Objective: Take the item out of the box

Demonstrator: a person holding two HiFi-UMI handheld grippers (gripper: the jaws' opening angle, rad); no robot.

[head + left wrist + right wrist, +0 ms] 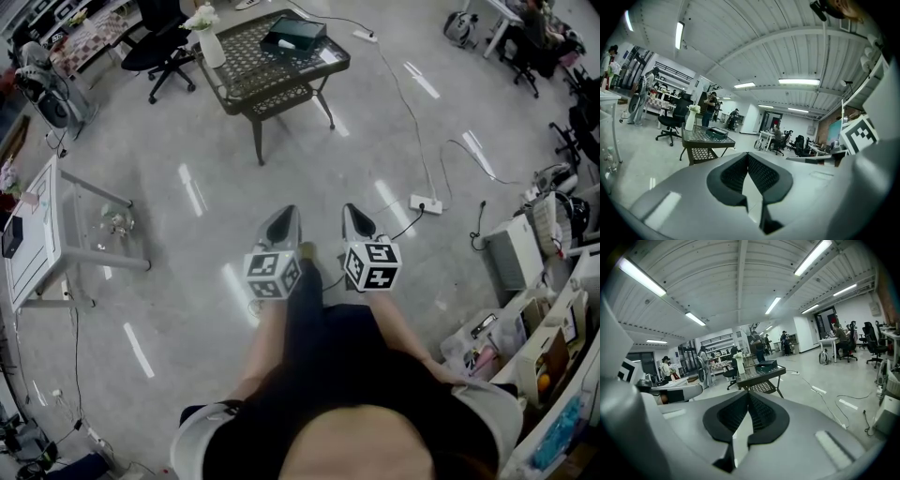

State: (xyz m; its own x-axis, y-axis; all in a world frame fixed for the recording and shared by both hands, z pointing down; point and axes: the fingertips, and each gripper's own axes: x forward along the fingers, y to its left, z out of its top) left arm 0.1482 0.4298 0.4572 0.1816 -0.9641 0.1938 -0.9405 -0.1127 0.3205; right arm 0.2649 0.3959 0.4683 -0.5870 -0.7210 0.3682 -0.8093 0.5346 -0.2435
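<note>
A dark flat box [295,36] lies on a metal mesh table [272,80] far across the floor, next to a white vase [208,42]. Both grippers are held close to the person's body, well short of the table. My left gripper [289,216] and right gripper [352,212] point toward the table, side by side. In the left gripper view the pads [761,171] meet at the tip with nothing between them, and the box [717,132] is small ahead. The right gripper view shows its pads [761,411] closed and empty, with the box [766,365] on the table [759,376] beyond.
A black office chair [164,47] stands left of the table. A glass side table [56,234] is at the left. A power strip [425,202] and cables cross the floor on the right. Cluttered shelves [544,319] line the right edge. People stand in the distance.
</note>
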